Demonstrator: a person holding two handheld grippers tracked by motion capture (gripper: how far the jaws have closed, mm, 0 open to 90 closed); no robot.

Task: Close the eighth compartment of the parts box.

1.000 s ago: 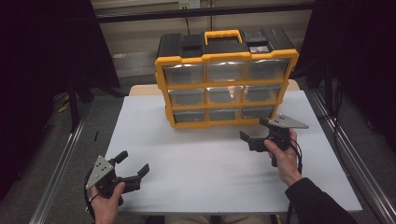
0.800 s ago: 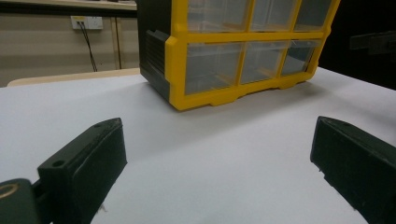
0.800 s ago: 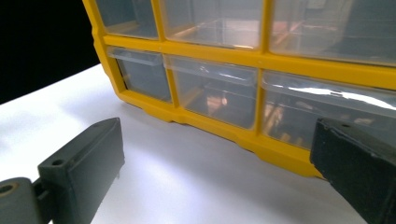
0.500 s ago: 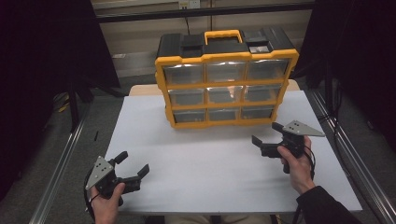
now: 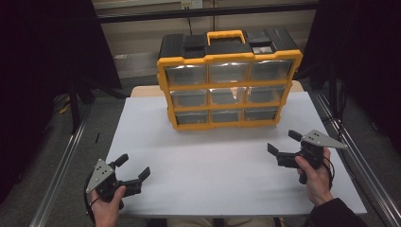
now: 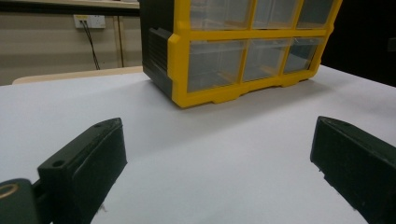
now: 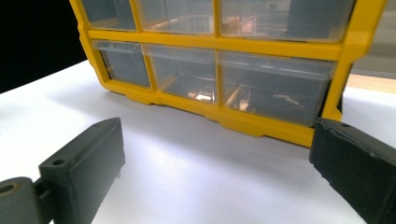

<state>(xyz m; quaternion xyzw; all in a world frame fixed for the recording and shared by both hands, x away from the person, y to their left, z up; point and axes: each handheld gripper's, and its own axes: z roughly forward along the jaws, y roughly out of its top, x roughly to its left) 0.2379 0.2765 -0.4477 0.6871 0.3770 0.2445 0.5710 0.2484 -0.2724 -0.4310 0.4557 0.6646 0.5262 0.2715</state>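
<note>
A yellow and black drawer organizer point(image 5: 227, 80) stands upright at the back of the white table point(image 5: 213, 161), with three rows of clear drawers facing me. My left gripper point(image 5: 134, 167) rests near the front left corner, open and holding nothing. My right gripper point(image 5: 283, 142) hovers at the right, in front of the organizer's lower right corner, also open and holding nothing. The left gripper view shows the organizer point(image 6: 243, 51) well ahead beyond the spread jaws. In the right gripper view the bottom row of drawers point(image 7: 210, 79) is close, with small items inside.
Metal rails point(image 5: 359, 161) run along both sides of the table. A dark curtain hangs at the left and right. A wall socket point(image 6: 88, 21) with cables sits on the wall behind the table.
My right gripper has drawn back from the organizer's lower right drawers toward the front right of the table. The left gripper has stayed put.
</note>
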